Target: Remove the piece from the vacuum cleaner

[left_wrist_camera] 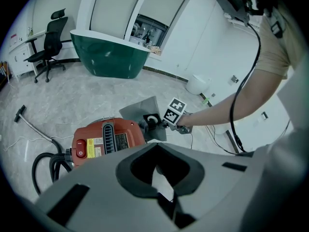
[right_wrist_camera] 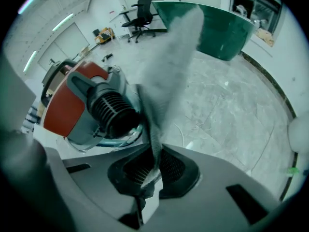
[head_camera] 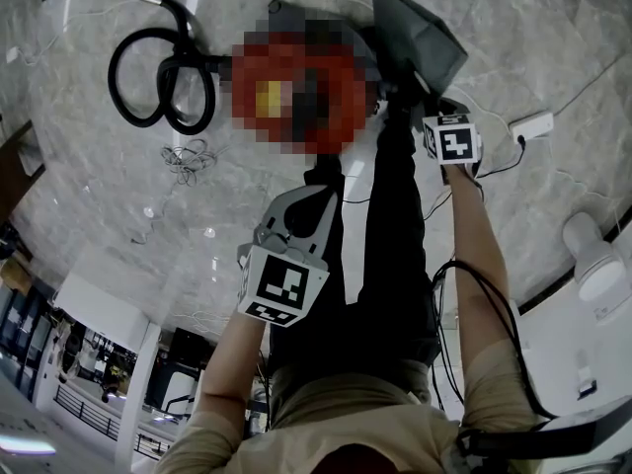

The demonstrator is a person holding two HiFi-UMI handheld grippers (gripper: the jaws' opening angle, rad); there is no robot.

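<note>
Beside the vacuum cleaner (right_wrist_camera: 72,105), right tongs (right_wrist_camera: 153,170) pinch the grey piece (right_wrist_camera: 169,66) — left tongs (left_wrist_camera: 156,167) closed.

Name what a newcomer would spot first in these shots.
The red vacuum cleaner on the pale marble floor catches the eye first, with its black hose looped beside it. Next comes the flat grey bag-like piece, pinched in the jaws of the right gripper and standing up just beside the vacuum's ribbed black port. The left gripper hangs back, jaws together on nothing.
</note>
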